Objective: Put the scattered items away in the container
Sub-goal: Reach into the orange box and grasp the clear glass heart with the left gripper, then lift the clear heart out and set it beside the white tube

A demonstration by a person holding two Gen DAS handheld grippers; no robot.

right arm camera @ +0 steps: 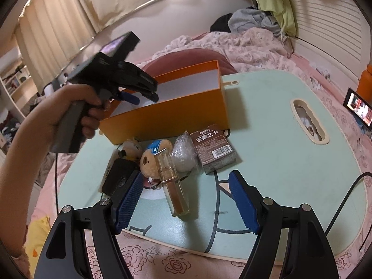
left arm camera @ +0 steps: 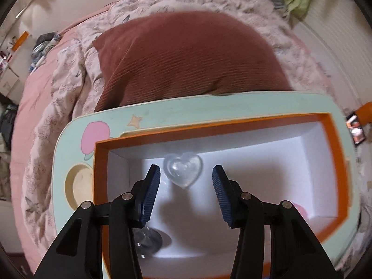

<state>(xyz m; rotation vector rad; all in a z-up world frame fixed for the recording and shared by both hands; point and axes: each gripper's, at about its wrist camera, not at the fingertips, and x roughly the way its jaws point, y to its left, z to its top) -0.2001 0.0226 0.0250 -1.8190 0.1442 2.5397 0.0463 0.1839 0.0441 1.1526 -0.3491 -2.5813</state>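
An orange box (left arm camera: 334,153) with a white inside stands on a mint lap table (left arm camera: 186,109). A clear heart-shaped piece (left arm camera: 183,169) lies on the box floor, with a round clear item (left arm camera: 151,239) nearer me. My left gripper (left arm camera: 186,174) is open above the box, the heart between and beyond its fingertips. In the right wrist view the box (right arm camera: 167,116) stands behind scattered items: a clear lip gloss tube (right arm camera: 173,186), a bear plush (right arm camera: 151,160), a small plush (right arm camera: 132,148), a plastic-wrapped item (right arm camera: 183,155), a brown card box (right arm camera: 215,148) and a black item (right arm camera: 118,176). My right gripper (right arm camera: 186,186) is open around the tube.
The table rests on a bed with a floral quilt (left arm camera: 69,88) and a maroon cushion (left arm camera: 186,58). A phone (right arm camera: 359,107) stands lit at the right. A black cable (right arm camera: 344,204) crosses the table's right edge. Clothes (right arm camera: 253,21) are piled at the back.
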